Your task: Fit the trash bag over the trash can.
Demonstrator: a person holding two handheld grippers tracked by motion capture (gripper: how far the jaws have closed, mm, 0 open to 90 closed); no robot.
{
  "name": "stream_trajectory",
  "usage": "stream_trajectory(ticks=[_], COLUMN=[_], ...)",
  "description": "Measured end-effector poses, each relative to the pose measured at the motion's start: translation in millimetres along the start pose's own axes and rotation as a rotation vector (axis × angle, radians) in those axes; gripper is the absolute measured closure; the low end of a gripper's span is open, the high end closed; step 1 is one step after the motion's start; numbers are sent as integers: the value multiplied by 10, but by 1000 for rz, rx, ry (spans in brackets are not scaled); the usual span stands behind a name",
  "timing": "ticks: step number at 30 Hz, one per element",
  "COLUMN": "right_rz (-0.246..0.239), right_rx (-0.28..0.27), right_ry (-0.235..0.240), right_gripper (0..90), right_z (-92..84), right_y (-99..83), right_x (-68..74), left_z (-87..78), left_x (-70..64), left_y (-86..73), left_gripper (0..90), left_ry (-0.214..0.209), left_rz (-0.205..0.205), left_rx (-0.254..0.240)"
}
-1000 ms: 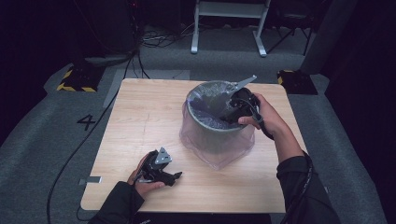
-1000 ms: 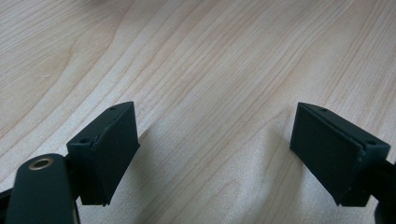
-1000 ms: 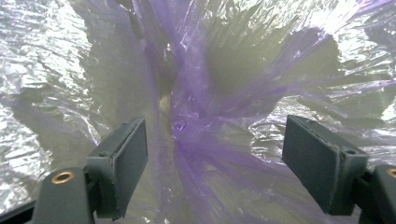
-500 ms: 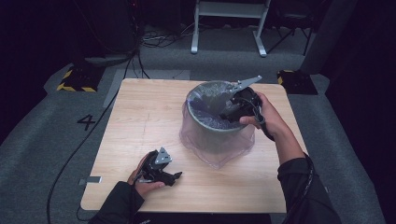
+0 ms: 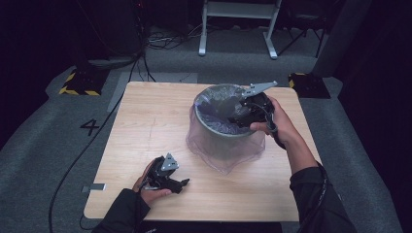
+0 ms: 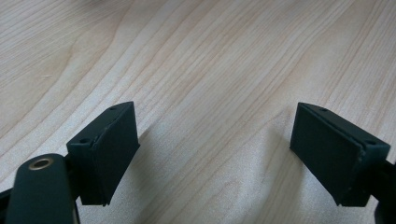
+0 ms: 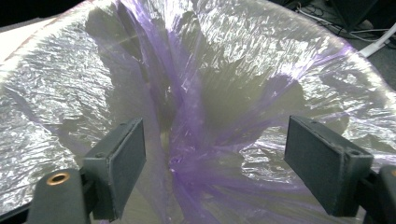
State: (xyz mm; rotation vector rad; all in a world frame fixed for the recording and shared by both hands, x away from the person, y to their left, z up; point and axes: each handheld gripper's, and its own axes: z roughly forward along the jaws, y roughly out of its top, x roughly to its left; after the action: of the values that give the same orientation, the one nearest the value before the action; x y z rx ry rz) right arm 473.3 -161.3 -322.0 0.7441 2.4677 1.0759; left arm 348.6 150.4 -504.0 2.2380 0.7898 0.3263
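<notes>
Grey carpet w/ cables and a dark stand behind, light wood table (image 5: pixel 145 126) in the middle. High view: round bin (image 5: pixel 221 131) sits right of centre on the table, lined w/ a thin purple plastic bag (image 5: pixel 228 160) whose skirt hangs over the rim and spreads onto the wood. Right claw (image 5: pixel 236 115) reaches down inside the bin mouth from the right side; left claw (image 5: pixel 180 183) rests low near the table's front edge, well apart from the bin. Left gripper view: left claw (image 6: pixel 215 149) w/ jaws wide apart, nothing btwn them, bare wood grain below. Right gripper view: right claw (image 7: pixel 215 163) also spread, a bunched pleat of the bag (image 7: pixel 187 140) rising btwn the pads but not pinched, pads clear of it both sides. Bag looks v. light, limp, crinkly and slippery, prob. tears if yanked; best hold is that gathered purple fold, where layers stack, not the single taut film on the bin wall. Bin itself looks stiff and light, may slide if bag is tugged sideways.
</notes>
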Motion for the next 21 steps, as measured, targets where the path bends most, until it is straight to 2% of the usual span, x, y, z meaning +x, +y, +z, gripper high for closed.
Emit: stream_trajectory(ticks=[3, 5, 12, 13, 21], right_rz=[-1, 1, -8, -8, -9], right_rx=[-16, -46, -78, -97, -146], right_ry=[-5, -13, -18, -27, -39], right_gripper=[204, 204, 204, 204, 203], right_z=[-16, -43, -77, -92, -154], right_y=[-6, -10, -30, -36, -41], right_x=[5, 12, 39, 45, 64], left_z=[0, 0, 0, 0, 0], left_x=[0, 0, 0, 0, 0], left_y=[0, 0, 0, 0, 0], left_gripper=[147, 147, 147, 147, 147], left_ry=[0, 0, 0, 0, 1], left_rz=[0, 0, 0, 0, 0], left_rx=[0, 0, 0, 0, 0])
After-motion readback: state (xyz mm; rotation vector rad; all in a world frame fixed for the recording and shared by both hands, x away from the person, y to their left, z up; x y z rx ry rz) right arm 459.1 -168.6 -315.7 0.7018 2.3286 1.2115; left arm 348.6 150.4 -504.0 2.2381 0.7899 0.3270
